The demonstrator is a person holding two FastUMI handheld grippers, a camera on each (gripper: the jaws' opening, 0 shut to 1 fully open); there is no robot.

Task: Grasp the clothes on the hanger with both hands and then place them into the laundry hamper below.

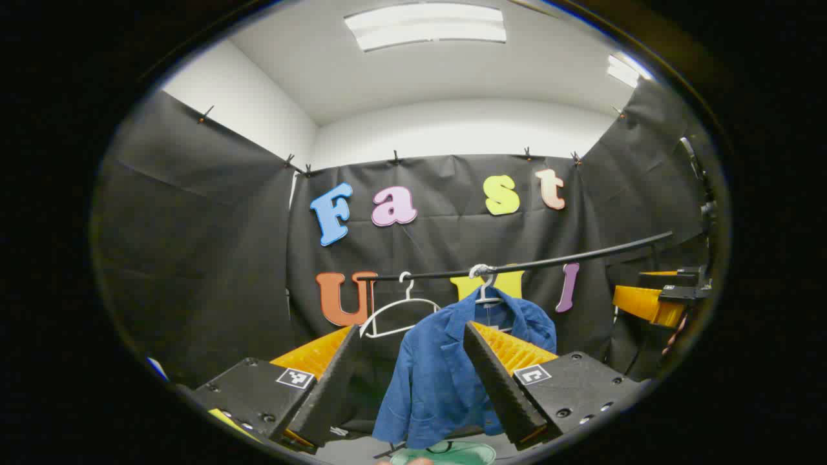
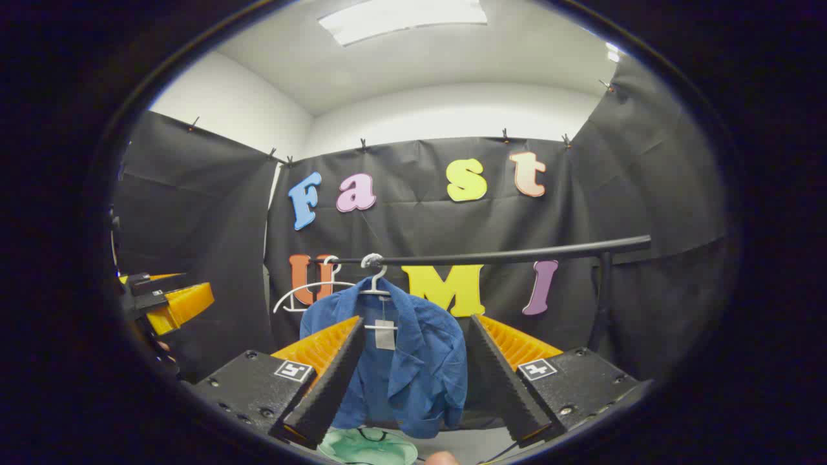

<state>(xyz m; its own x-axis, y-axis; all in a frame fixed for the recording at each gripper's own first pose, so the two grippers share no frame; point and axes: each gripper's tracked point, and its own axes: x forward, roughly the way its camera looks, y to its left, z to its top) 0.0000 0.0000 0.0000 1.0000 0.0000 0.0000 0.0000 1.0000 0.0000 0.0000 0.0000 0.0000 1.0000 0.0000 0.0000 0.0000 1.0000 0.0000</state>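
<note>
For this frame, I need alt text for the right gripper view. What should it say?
A blue jacket hangs on a white hanger from a black rail, seen between the right gripper's open fingers, which are short of it. An empty white hanger hangs beside it, a green hamper sits below, and the left gripper shows at the left edge.

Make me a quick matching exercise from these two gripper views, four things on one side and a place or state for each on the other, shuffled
Things:
1. blue jacket
2. empty white hanger
3. green hamper
4. left gripper

Places or states:
A. on the floor under the rail
B. jaws open, holding nothing
C. hanging on the rail, bare
D. draped on a hanger, tag at the collar

Pairs: 1-D, 2-C, 3-A, 4-B
</note>
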